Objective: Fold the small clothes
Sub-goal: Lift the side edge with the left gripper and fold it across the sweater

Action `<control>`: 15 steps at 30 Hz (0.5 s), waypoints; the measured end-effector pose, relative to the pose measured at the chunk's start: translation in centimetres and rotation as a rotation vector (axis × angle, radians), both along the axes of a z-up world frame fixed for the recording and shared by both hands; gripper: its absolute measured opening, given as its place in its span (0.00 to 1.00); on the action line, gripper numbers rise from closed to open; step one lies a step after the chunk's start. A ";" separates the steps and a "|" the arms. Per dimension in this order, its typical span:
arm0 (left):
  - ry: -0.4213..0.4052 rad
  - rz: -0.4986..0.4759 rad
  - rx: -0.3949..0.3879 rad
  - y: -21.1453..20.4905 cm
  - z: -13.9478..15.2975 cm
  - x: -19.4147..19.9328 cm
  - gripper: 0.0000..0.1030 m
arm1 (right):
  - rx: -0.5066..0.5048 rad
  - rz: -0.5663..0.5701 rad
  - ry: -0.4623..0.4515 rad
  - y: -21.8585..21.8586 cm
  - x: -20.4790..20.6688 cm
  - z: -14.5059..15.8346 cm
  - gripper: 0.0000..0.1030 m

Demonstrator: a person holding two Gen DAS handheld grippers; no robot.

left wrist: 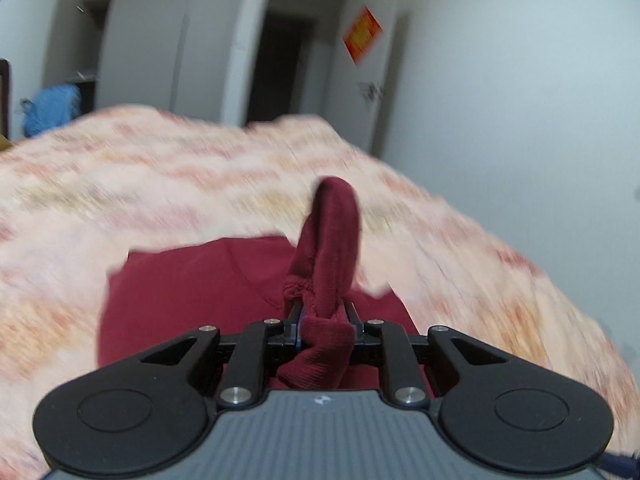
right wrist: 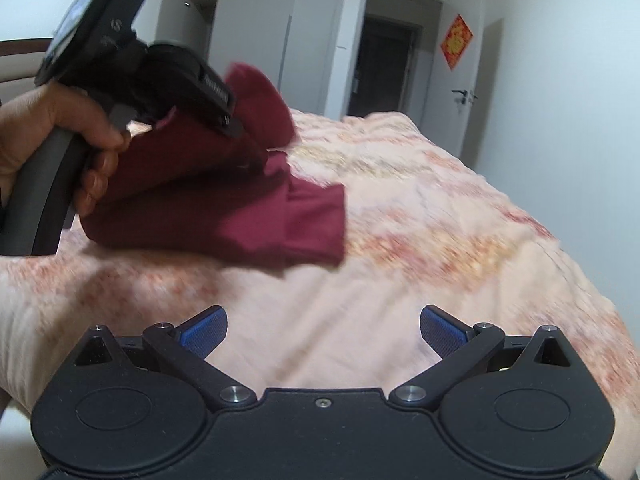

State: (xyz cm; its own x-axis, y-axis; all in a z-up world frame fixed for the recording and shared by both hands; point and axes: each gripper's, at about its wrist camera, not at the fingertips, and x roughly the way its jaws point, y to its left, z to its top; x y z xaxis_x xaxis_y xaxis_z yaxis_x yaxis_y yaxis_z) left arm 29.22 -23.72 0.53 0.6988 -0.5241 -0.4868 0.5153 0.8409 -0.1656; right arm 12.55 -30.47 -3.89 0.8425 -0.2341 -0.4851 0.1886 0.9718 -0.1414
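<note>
Garment (right wrist: 224, 216), dark red, hangs bunched from left tongs (left wrist: 325, 316) clamped narrow on a fabric fold, lifted off bed (right wrist: 420, 216) likely to carry an edge over; right tongs (right wrist: 323, 332) gape wide, empty, well below-right of it.

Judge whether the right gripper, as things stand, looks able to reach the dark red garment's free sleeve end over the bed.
Probably yes: the right gripper is open, with only bare bedspread before the dark red garment, which the left gripper holds.
</note>
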 end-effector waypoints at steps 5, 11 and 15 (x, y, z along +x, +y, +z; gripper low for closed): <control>0.050 -0.007 0.013 -0.3 -1.5 -0.7 0.21 | 0.013 -0.040 0.025 -1.1 -1.3 -0.6 1.00; 0.084 -0.023 -0.009 0.3 -1.5 -0.4 0.27 | 0.022 -0.044 0.032 -1.3 -1.6 -0.7 1.00; 0.116 -0.026 -0.034 0.5 -1.2 -0.5 0.35 | 0.023 -0.044 0.020 -1.4 -1.7 -0.4 1.00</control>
State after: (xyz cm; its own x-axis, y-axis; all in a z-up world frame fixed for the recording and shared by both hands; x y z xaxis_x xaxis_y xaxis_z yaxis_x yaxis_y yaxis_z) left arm 28.70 -23.21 -0.68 0.6250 -0.5589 -0.5449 0.5125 0.8204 -0.2536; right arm 10.85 -31.85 -4.27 0.8221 -0.2591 -0.5070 0.2282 0.9657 -0.1234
